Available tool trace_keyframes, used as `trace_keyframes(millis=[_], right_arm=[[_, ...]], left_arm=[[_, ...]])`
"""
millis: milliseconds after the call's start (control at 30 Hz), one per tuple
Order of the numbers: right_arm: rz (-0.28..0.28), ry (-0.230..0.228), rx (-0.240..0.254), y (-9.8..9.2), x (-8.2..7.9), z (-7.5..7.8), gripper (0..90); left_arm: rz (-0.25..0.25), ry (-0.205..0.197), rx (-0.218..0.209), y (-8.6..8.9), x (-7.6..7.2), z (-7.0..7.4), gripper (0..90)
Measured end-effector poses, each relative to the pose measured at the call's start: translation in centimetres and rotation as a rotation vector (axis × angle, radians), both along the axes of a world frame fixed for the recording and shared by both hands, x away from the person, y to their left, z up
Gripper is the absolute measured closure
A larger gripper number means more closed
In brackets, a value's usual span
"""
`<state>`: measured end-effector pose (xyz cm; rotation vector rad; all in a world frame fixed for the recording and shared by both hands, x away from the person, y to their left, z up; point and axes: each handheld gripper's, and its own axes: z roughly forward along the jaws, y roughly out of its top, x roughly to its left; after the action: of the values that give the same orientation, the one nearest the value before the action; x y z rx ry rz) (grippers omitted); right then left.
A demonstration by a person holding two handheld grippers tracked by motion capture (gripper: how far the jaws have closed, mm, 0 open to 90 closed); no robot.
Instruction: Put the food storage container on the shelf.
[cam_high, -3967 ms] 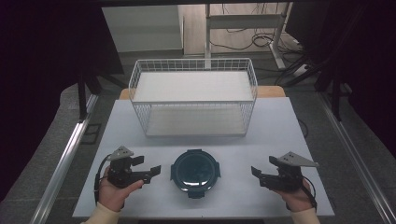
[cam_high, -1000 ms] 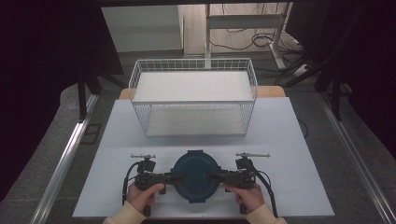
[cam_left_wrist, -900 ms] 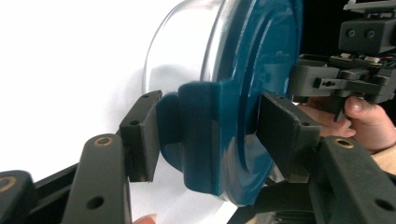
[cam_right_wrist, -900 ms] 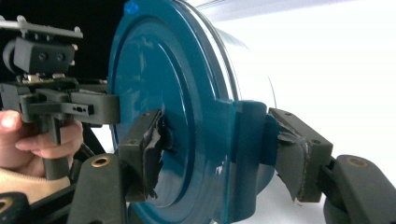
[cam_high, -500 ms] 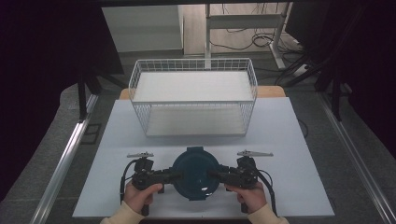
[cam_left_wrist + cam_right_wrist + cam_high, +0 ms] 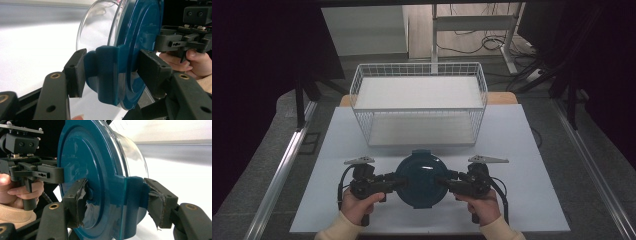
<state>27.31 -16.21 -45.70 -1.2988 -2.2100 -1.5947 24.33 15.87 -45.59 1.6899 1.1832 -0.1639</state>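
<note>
The left tool (image 6: 398, 181) clamps the left side clip of a round clear glass container with a dark teal plastic lid (image 6: 421, 176), while the right tool (image 6: 441, 181) clenches the opposite clip. The container hangs between them over the white surface (image 6: 532, 150), just in front of a white wire basket (image 6: 419, 102).

A white wire basket (image 6: 419, 100) stands, apparently empty, on the table (image 6: 532, 150).
</note>
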Motion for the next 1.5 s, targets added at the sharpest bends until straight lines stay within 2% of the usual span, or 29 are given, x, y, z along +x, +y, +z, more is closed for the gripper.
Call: trace_keyframes(millis=[400, 800, 933, 967, 1133, 1500], right_arm=[[0.017, -0.060, -0.013, 0.6, 1.0, 2.2, 38.2], [0.020, -0.108, -0.022, 0.6, 2.8, 5.2, 38.2], [0.009, -0.133, -0.025, 0.6, 3.2, 6.8, 38.2], [0.007, -0.137, -0.023, 0.6, 3.3, 7.1, 38.2], [0.008, -0.164, -0.015, 0.6, 4.0, 8.4, 38.2], [0.016, -0.178, -0.002, 0.9, 5.7, 10.1, 38.2]], left_arm=[[-0.002, -0.052, 0.000, 0.6, 0.9, 2.2, 42.0], [-0.017, -0.107, -0.005, 0.8, 2.8, 4.8, 42.6], [-0.023, -0.123, -0.014, 0.7, 3.5, 5.9, 42.7], [-0.029, -0.135, -0.006, 0.7, 3.7, 6.5, 42.6], [-0.027, -0.155, 0.001, 0.8, 4.3, 8.0, 42.8], [-0.027, -0.169, 0.002, 1.2, 5.9, 9.9, 43.3]])
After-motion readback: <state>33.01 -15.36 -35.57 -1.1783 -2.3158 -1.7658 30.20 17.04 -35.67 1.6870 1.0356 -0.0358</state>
